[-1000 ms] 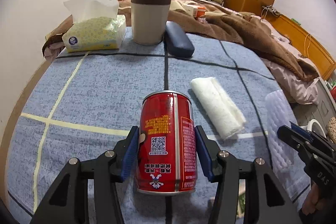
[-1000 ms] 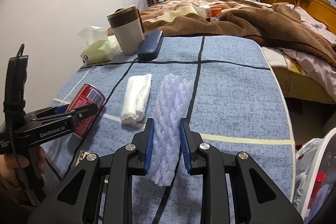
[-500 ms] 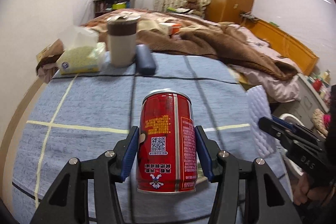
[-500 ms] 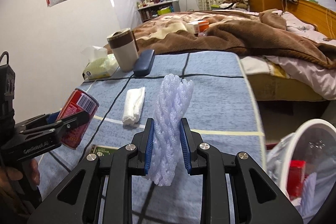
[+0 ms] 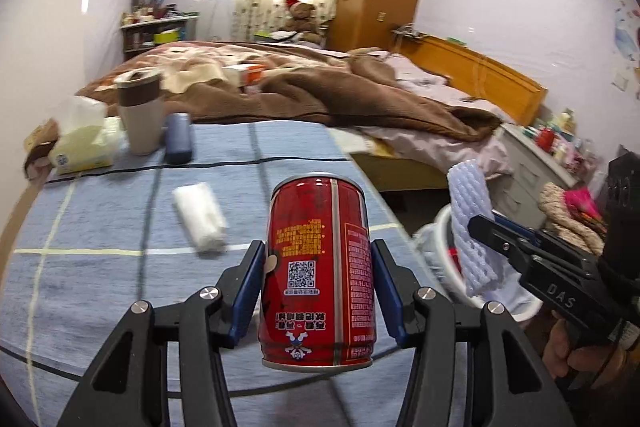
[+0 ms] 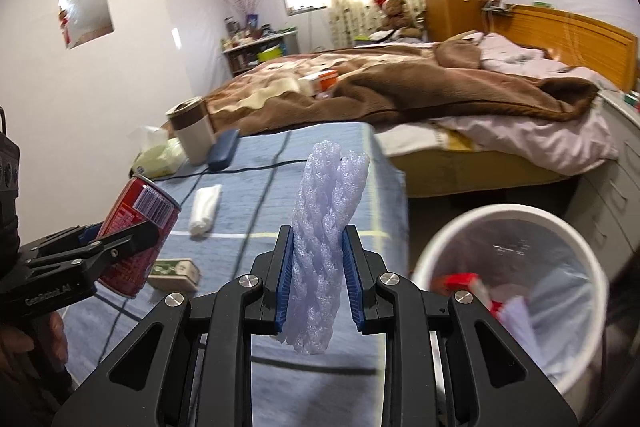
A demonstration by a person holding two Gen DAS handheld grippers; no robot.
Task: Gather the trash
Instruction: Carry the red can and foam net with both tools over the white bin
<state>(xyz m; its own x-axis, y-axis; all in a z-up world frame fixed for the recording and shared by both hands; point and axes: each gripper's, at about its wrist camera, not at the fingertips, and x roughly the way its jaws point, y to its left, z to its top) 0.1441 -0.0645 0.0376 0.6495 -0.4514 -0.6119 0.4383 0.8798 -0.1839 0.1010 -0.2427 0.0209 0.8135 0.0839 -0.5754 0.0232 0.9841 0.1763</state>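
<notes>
My left gripper point(image 5: 318, 287) is shut on a red drink can point(image 5: 318, 271), held upright above the blue table point(image 5: 100, 211). My right gripper point(image 6: 318, 275) is shut on a pale lilac foam fruit net point(image 6: 324, 227), lifted off the table near its right edge. A white trash bin point(image 6: 512, 223) with a clear liner stands on the floor to the right of the table, with red packaging inside. In the left wrist view the bin point(image 5: 436, 243) lies behind the foam net point(image 5: 472, 223). A rolled white tissue point(image 5: 200, 215) lies on the table.
At the table's far left stand a tissue pack point(image 5: 80, 151), a beige cup with a brown band point(image 5: 140, 119) and a dark blue case point(image 5: 178, 139). A small green-white box point(image 6: 176, 273) lies near the front. A bed with a brown blanket point(image 5: 320, 91) is behind, and drawers point(image 5: 532, 167) are at right.
Both grippers have risen and swung to the right with the can and the foam net still held. The white bin has come into view at the right.
</notes>
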